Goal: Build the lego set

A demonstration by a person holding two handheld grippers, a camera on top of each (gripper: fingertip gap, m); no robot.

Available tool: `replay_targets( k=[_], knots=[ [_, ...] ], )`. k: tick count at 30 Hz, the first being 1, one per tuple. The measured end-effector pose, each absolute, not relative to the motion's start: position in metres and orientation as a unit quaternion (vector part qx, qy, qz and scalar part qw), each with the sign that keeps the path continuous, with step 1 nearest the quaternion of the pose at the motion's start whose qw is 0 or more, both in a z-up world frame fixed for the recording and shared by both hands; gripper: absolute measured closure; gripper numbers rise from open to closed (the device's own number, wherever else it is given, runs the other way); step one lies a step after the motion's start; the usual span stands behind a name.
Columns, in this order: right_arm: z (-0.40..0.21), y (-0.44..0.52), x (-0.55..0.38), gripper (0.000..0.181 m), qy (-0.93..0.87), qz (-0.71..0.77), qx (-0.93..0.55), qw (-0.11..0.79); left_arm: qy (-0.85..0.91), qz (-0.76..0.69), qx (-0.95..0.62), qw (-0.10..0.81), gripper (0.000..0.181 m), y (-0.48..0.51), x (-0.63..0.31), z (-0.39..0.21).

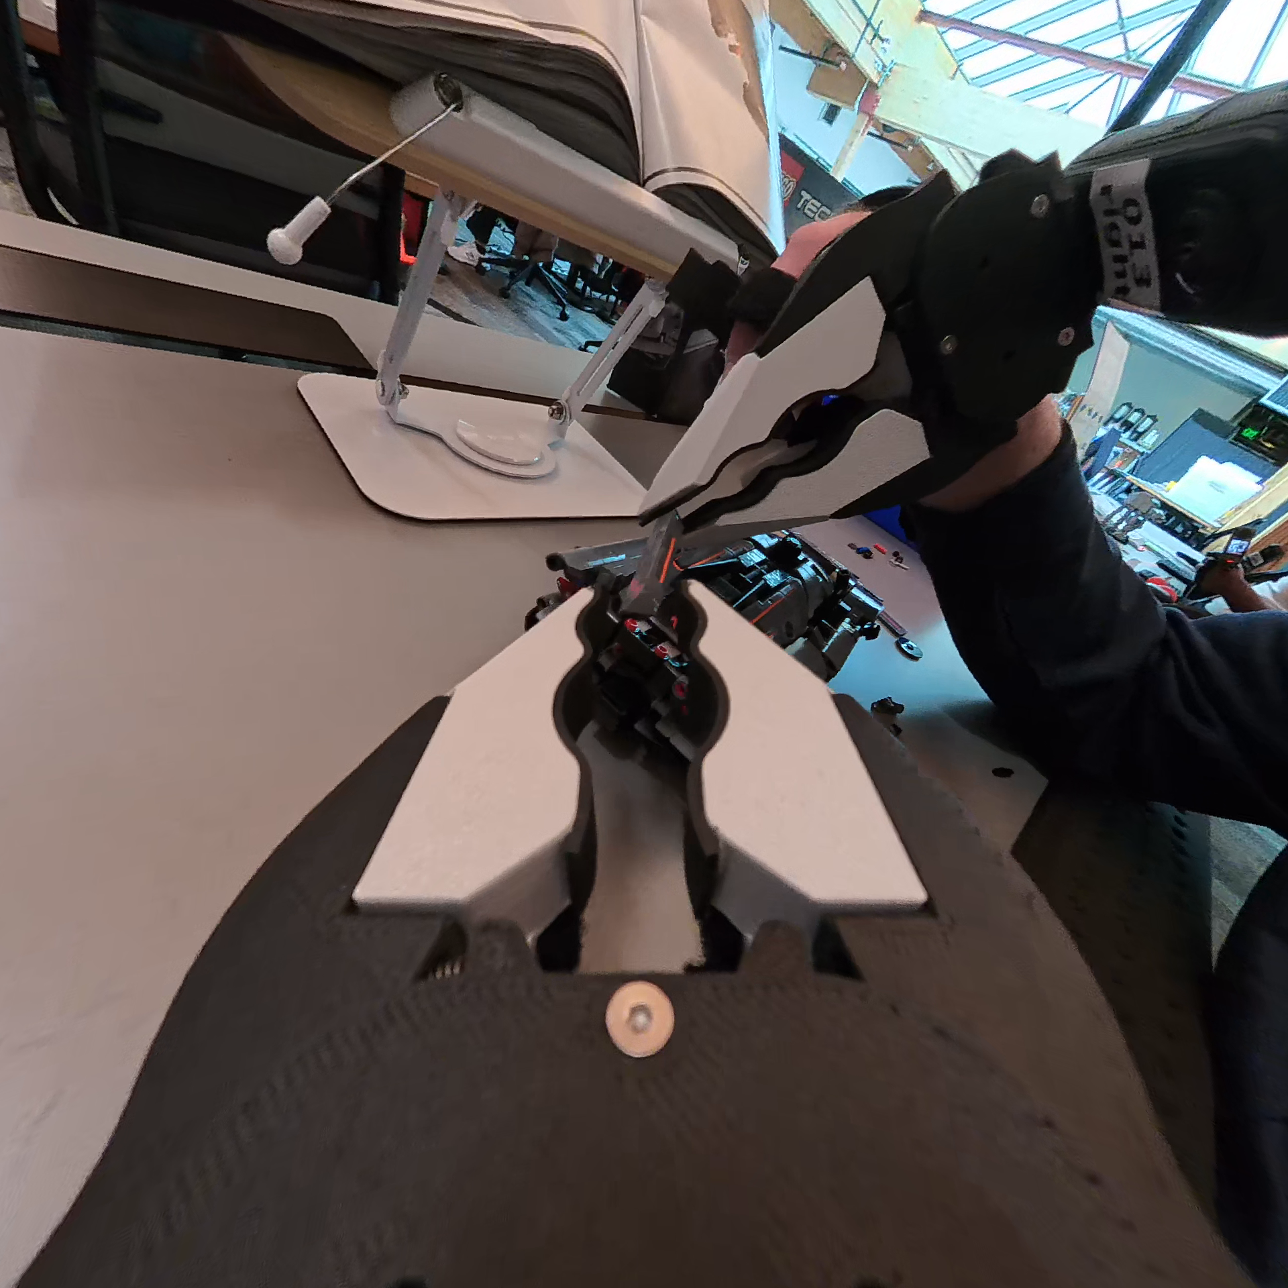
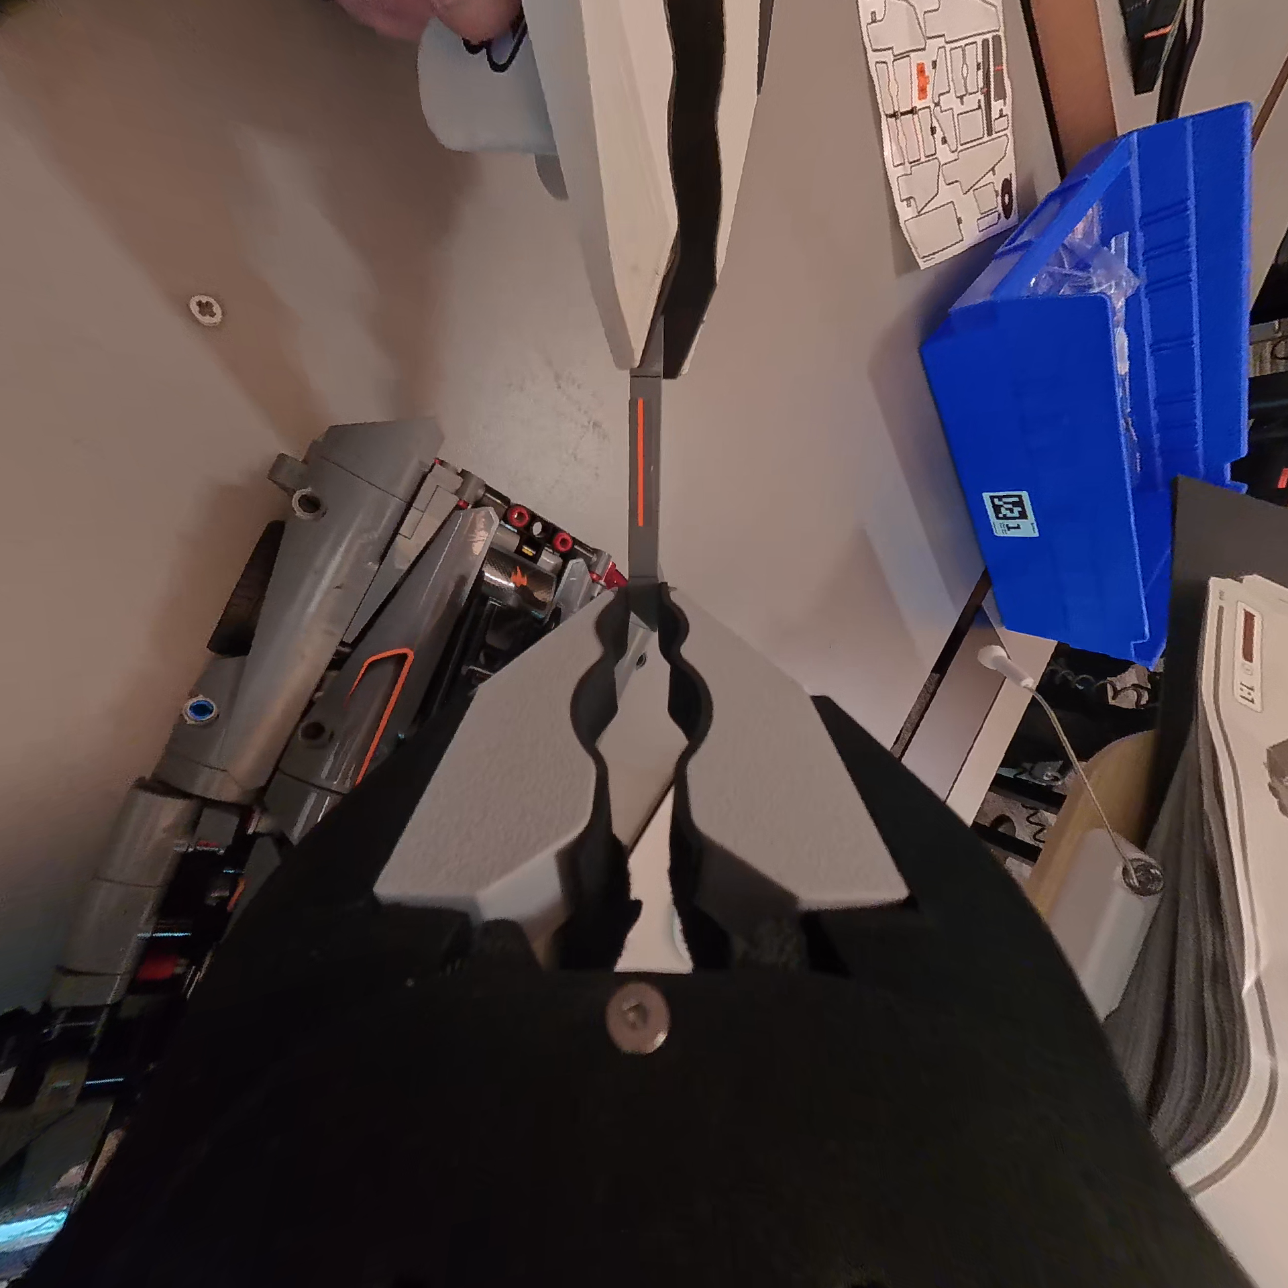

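Two tongs on one grey strip

The left tongs (image 1: 641, 613) and the right tongs (image 1: 669, 516) each pinch an end of a dark grey strip (image 1: 655, 557) with an orange line — above the grey lego model (image 1: 780, 599) on the surface (image 1: 209, 627).

The strip (image 2: 641, 481) spans between the two sets of tongs, the right tongs (image 2: 645, 599) at its near end and the left tongs (image 2: 658, 362) at the far end, above the bench (image 2: 139, 209). Left of the strip lies the model (image 2: 313, 662). Off right sits the bin (image 2: 1087, 390), the sticker sheet (image 2: 941, 125) beyond it.
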State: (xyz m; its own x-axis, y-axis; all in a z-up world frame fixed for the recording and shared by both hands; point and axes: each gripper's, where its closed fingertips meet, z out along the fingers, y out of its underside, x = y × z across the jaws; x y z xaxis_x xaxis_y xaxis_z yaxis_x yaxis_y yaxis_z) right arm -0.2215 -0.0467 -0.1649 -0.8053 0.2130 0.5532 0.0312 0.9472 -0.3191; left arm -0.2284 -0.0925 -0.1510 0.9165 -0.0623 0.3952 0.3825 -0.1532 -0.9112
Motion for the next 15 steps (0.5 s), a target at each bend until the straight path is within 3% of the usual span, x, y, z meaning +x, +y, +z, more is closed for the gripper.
replay_targets(
  k=[15],
  knots=[
    [-0.1578, -0.0498, -0.2169, 0.175, -0.937, 0.145, -0.050, 0.315, -0.085, -0.180, -0.741, 0.641, 0.162, -0.0882, -0.2189, -0.1503]
  ],
)
